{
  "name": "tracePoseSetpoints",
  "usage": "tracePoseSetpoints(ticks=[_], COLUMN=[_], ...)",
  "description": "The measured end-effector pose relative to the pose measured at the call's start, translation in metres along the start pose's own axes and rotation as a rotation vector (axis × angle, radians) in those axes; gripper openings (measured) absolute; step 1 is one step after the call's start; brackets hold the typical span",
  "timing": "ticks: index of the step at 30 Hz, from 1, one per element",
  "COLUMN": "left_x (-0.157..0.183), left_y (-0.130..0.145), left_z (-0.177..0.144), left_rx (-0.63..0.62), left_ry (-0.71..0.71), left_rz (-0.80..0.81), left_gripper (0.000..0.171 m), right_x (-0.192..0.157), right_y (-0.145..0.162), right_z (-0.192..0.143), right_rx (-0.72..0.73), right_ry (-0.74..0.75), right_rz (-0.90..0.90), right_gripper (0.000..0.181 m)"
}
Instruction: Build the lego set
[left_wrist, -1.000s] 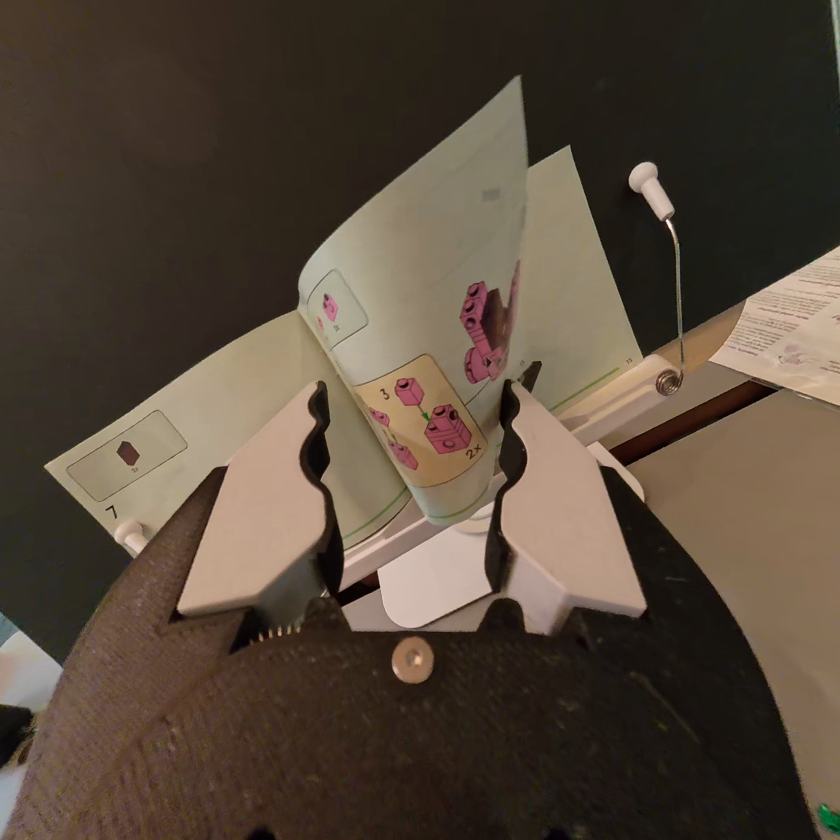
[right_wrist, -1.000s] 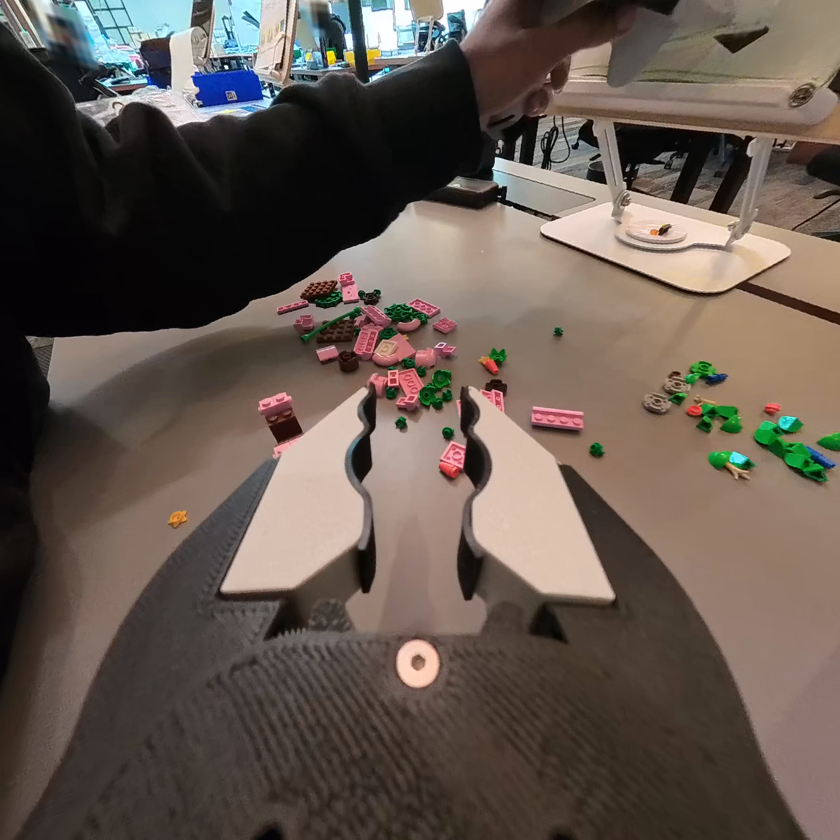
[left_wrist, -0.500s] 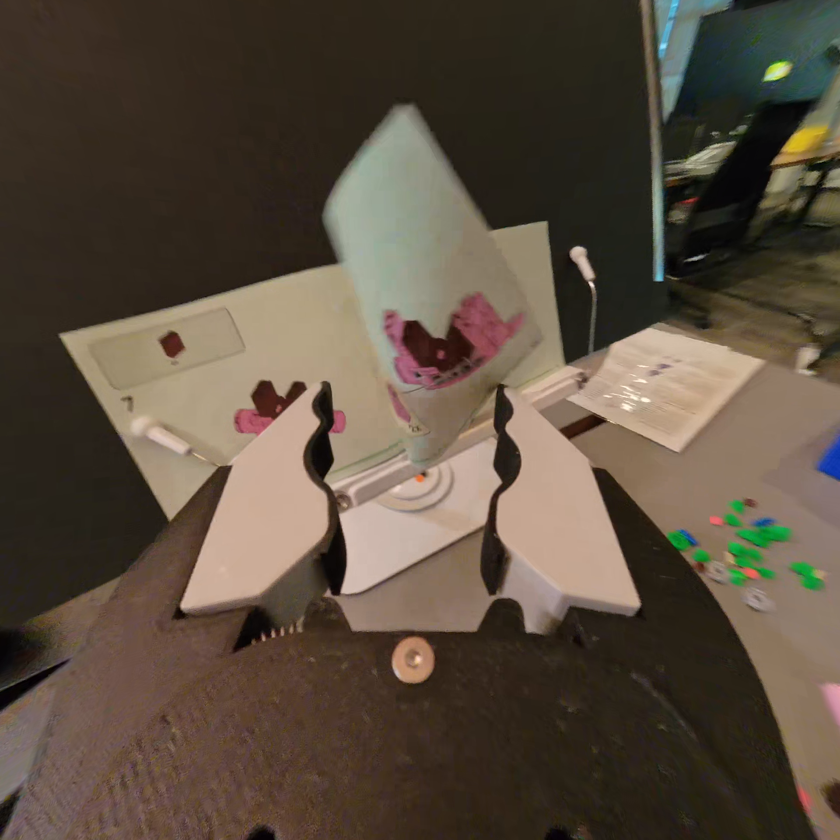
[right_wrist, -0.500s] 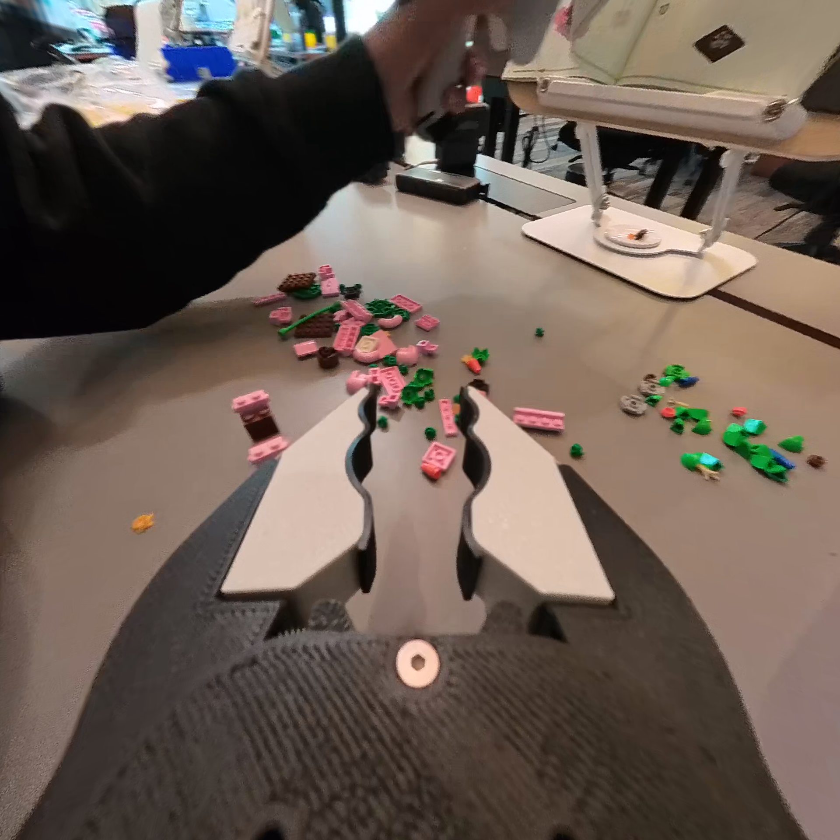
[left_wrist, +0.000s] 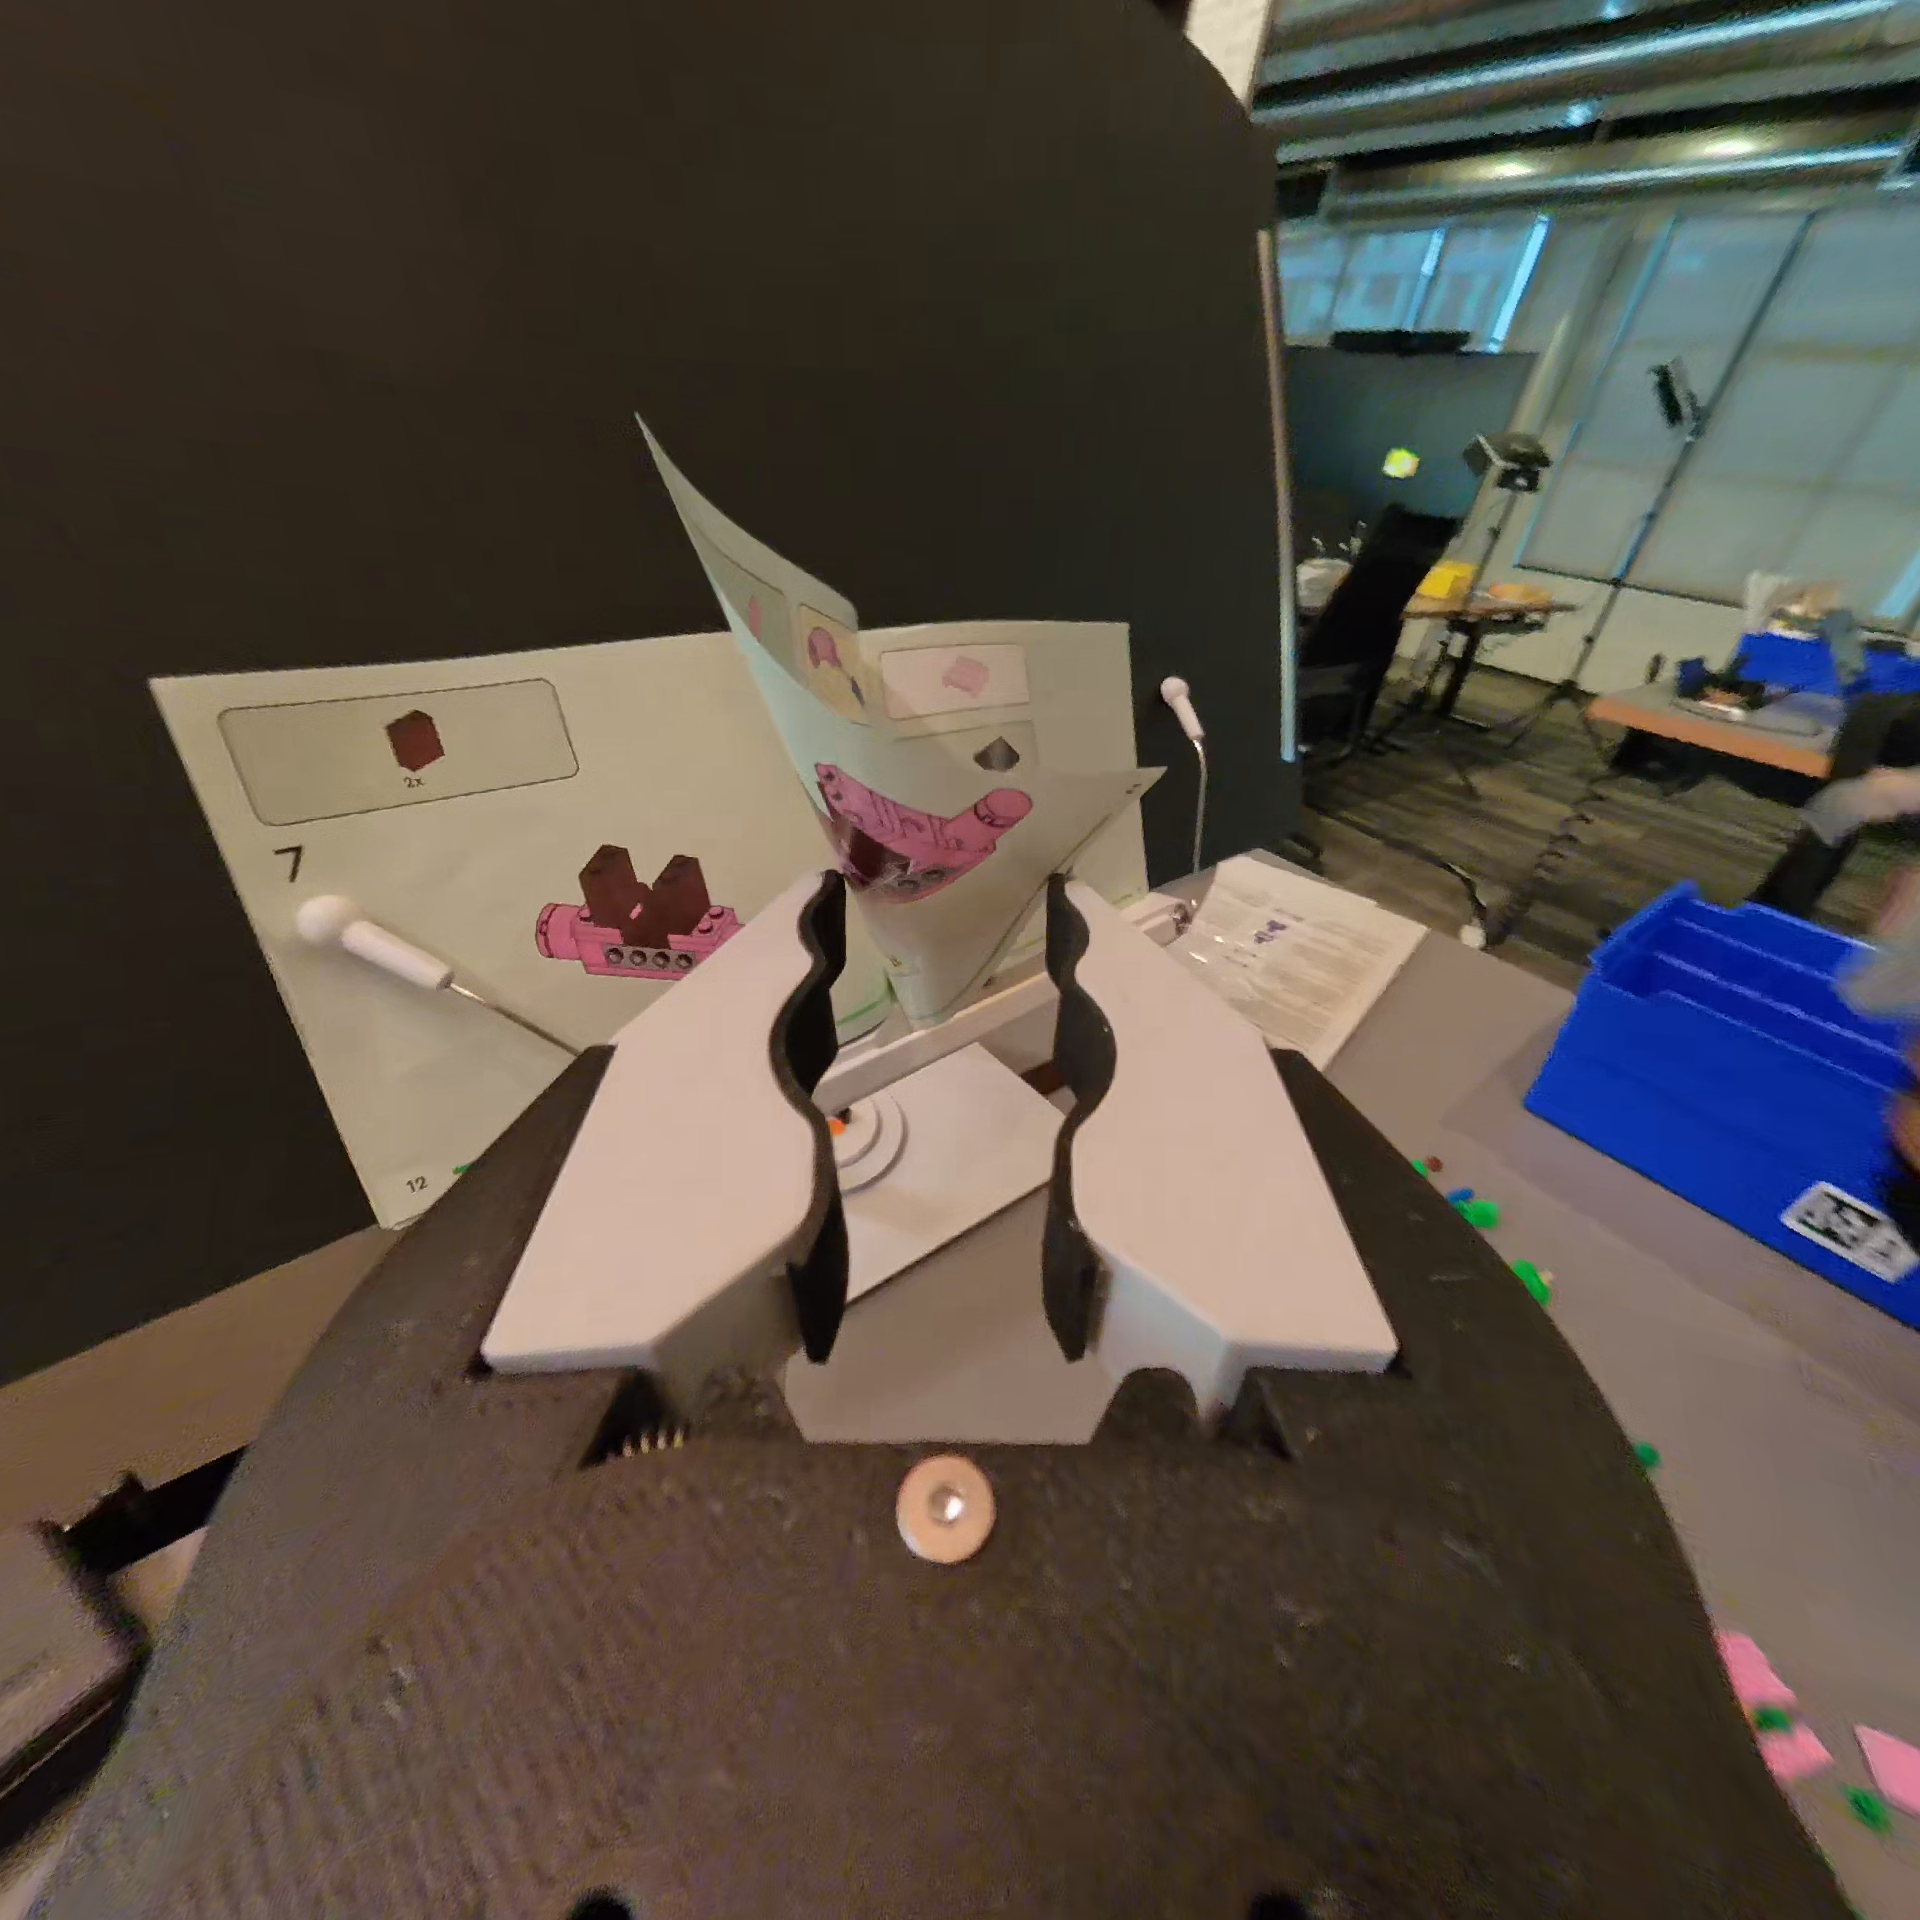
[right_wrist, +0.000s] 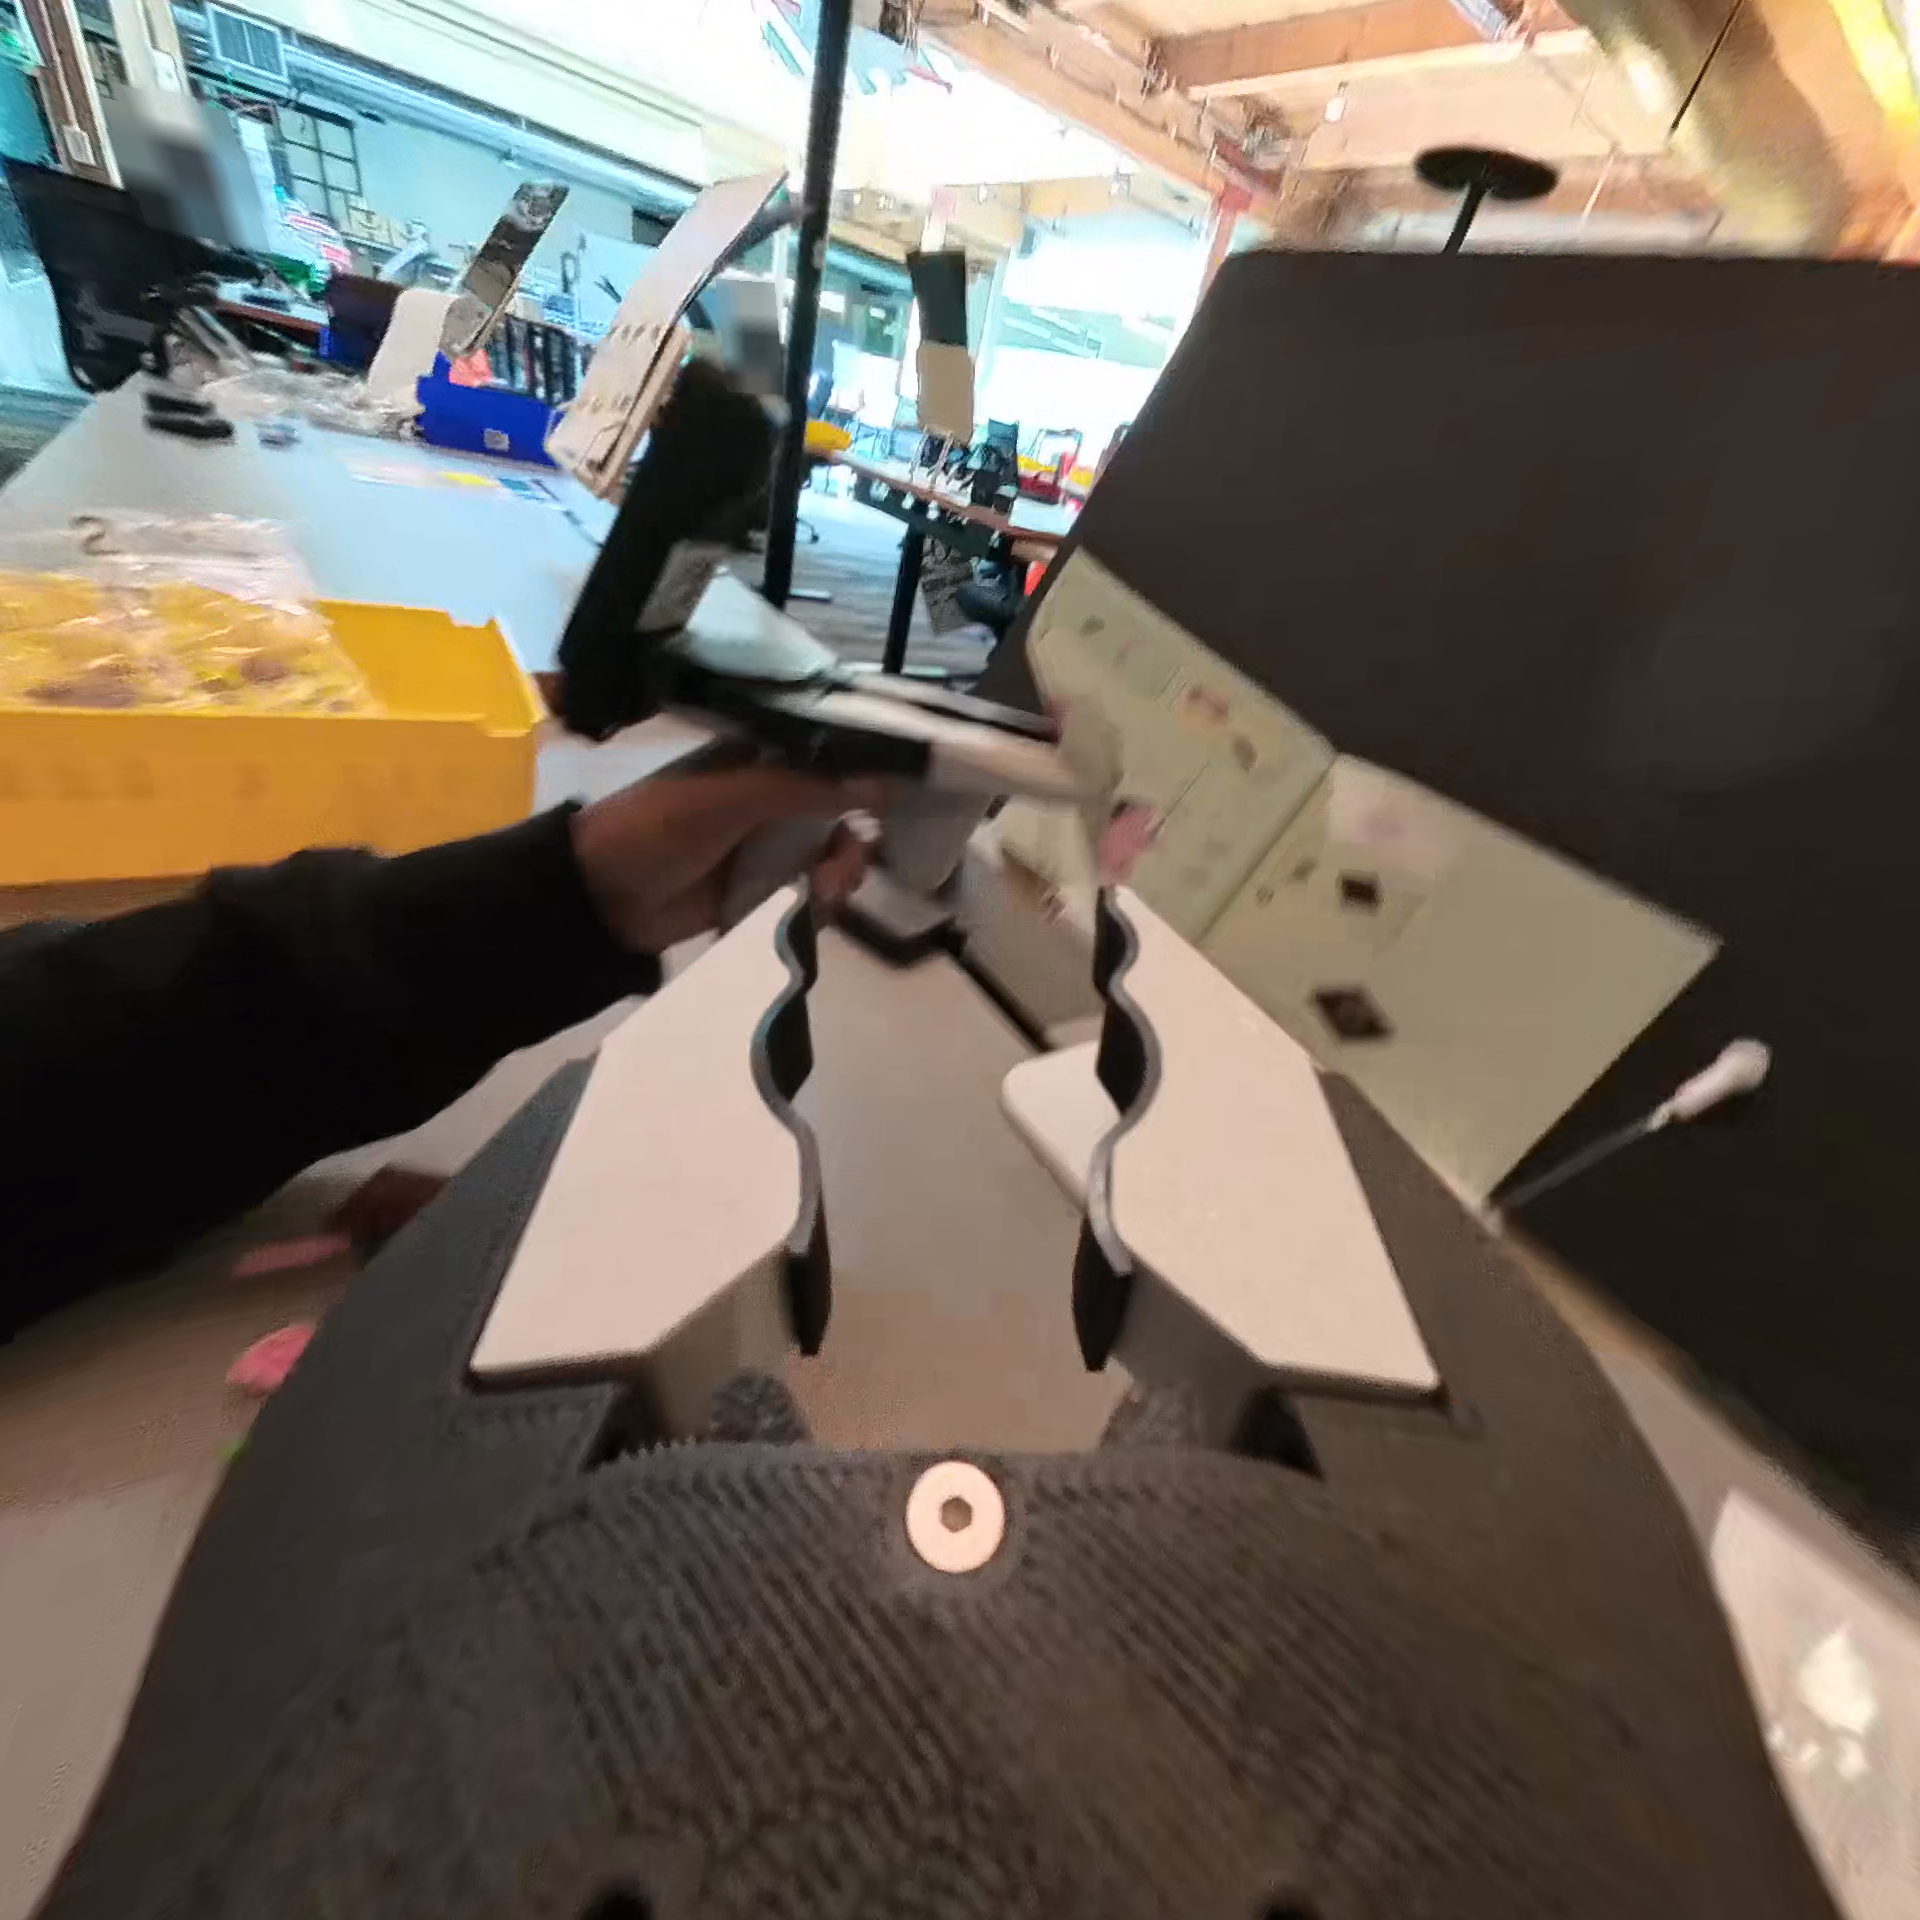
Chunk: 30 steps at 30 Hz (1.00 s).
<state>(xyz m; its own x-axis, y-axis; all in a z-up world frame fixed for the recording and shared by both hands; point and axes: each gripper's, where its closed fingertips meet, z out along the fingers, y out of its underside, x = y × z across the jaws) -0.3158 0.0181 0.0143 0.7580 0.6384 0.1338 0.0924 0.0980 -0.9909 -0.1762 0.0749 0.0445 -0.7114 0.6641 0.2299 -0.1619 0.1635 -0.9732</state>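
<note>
The pale green instruction booklet (left_wrist: 468, 935) stands open on a white stand (left_wrist: 935, 1174) against a black board. One page (left_wrist: 914, 790) curls upright in its middle. My left gripper (left_wrist: 943, 894) is open, its tips just short of that page's lower part. My right gripper (right_wrist: 954, 909) is open and empty, raised and pointing at the booklet (right_wrist: 1351, 883). In the right wrist view the left gripper (right_wrist: 987, 758), held by a hand (right_wrist: 707, 862), reaches the booklet's left edge; the blur hides any contact. Loose pink bricks (left_wrist: 1766, 1704) and green bricks (left_wrist: 1475, 1236) lie on the grey table.
White-tipped wire page holders (left_wrist: 364, 940) (left_wrist: 1184, 707) rest on the booklet. A printed sheet (left_wrist: 1288, 945) and a blue bin (left_wrist: 1714, 1039) sit to the right. A yellow bin (right_wrist: 260, 790) stands far left. A black sleeve (right_wrist: 312, 987) crosses the table.
The left gripper has pulled back from the booklet and the loose page has swung on, still upright. The right gripper has risen from the brick pile toward the booklet and opened wider.
</note>
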Motion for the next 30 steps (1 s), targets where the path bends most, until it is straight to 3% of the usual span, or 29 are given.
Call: tracePoseSetpoints(ticks=[4,6,8,13,15,17,19,22,26,30], left_x=[-0.003,-0.001,0.000,-0.001,-0.002,-0.004,-0.013,-0.031,-0.075,-0.084], left_y=[0.001,0.004,0.004,0.004,0.008,0.012,0.015,0.014,0.003,0.016], left_z=[-0.002,-0.001,0.000,0.003,0.004,0.004,0.004,0.000,-0.014,-0.009], left_rx=[-0.025,-0.034,-0.042,-0.032,-0.039,-0.054,-0.069,-0.069,0.011,-0.047], left_ry=[0.027,0.053,0.073,0.088,0.091,0.095,0.046,-0.026,-0.224,-0.209], left_rz=[0.026,0.074,0.125,0.179,0.167,0.161,0.169,0.170,-0.005,-0.174], left_gripper=[0.033,0.028,0.025,0.019,0.018,0.019,0.032,0.046,0.038,0.041], right_x=[0.030,0.043,0.060,0.071,0.059,0.054,0.060,0.072,0.104,0.116], right_y=[-0.060,-0.090,-0.091,-0.026,-0.007,0.015,0.027,0.028,0.015,0.010], right_z=[0.052,0.072,0.108,0.168,0.169,0.164,0.164,0.168,0.185,0.189], right_rx=[0.222,0.351,0.215,-0.381,-0.516,-0.654,-0.726,-0.725,-0.642,-0.565], right_ry=[-0.113,-0.175,-0.282,-0.540,-0.643,-0.705,-0.693,-0.630,-0.375,-0.207], right_rz=[-0.209,-0.314,-0.321,-0.378,-0.403,-0.467,-0.556,-0.578,-0.555,-0.519], right_gripper=[0.047,0.033,0.031,0.056,0.047,0.027,0.000,0.000,0.000,0.000])
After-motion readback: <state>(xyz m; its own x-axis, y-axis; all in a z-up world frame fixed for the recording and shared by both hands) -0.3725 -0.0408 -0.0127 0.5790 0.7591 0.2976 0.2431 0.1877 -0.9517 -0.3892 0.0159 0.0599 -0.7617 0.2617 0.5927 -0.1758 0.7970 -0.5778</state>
